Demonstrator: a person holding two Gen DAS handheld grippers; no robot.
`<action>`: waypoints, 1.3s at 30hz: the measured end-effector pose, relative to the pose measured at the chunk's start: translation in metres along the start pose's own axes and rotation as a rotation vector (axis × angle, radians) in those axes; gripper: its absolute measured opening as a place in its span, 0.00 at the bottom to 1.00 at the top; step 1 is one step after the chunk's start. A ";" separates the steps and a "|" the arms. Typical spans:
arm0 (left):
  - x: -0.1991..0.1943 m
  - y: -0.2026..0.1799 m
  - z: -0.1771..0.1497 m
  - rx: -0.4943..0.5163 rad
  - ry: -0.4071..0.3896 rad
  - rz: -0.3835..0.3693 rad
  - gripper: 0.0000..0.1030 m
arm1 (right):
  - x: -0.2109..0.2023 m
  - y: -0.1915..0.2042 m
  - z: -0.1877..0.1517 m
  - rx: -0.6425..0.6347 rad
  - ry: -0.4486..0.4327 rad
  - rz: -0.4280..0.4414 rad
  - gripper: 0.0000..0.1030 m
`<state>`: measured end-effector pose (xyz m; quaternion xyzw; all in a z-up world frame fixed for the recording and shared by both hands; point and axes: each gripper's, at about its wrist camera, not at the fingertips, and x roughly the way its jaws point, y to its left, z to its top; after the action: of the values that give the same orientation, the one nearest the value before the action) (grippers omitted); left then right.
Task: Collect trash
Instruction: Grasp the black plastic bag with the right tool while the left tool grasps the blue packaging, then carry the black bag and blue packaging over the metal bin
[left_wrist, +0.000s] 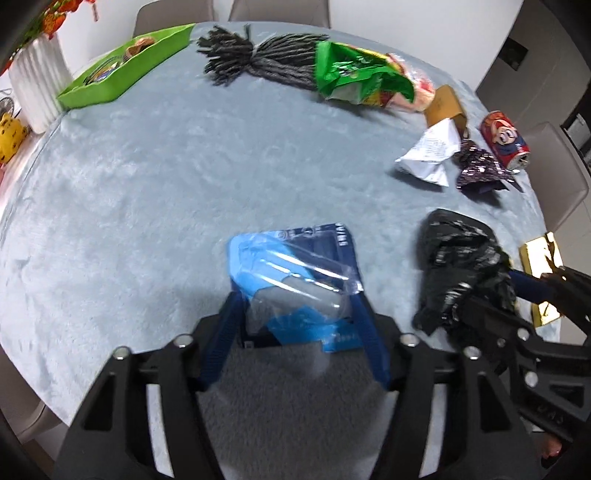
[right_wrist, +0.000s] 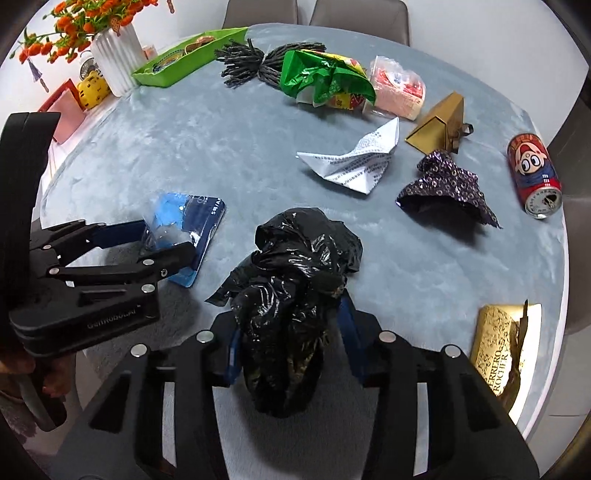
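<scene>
Ahead of the left claw (left_wrist: 295, 306) a wide stretch of table (left_wrist: 166, 177) lies open up to the green tray (left_wrist: 122, 70) and mop head (left_wrist: 258, 55), while beyond the right claw (right_wrist: 288, 332) folded paper (right_wrist: 354, 162), dark wrapper (right_wrist: 443, 184) and can (right_wrist: 533, 173) crowd the way.

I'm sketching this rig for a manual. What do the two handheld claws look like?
Both match. The left claw and right claw have matte black angular frames with cut-out slots, round silver bolt heads at the pivots, and ribbed blue fingers. The left claw's body carries faint embossed lettering in the right wrist view. No cables or sleeves are visible.
</scene>
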<state>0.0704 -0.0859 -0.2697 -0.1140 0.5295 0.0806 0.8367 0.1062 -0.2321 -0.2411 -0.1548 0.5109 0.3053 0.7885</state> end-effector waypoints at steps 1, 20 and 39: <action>0.000 -0.001 0.000 0.004 -0.001 0.002 0.58 | 0.000 0.000 0.001 -0.004 0.001 0.004 0.34; -0.091 -0.056 0.021 0.183 -0.116 -0.055 0.57 | -0.088 -0.023 -0.006 0.076 -0.113 -0.034 0.23; -0.103 -0.295 -0.006 0.679 -0.104 -0.328 0.57 | -0.213 -0.182 -0.179 0.612 -0.236 -0.359 0.22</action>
<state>0.0966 -0.3721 -0.1480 0.0910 0.4577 -0.2287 0.8543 0.0327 -0.5401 -0.1384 0.0371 0.4488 0.0112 0.8928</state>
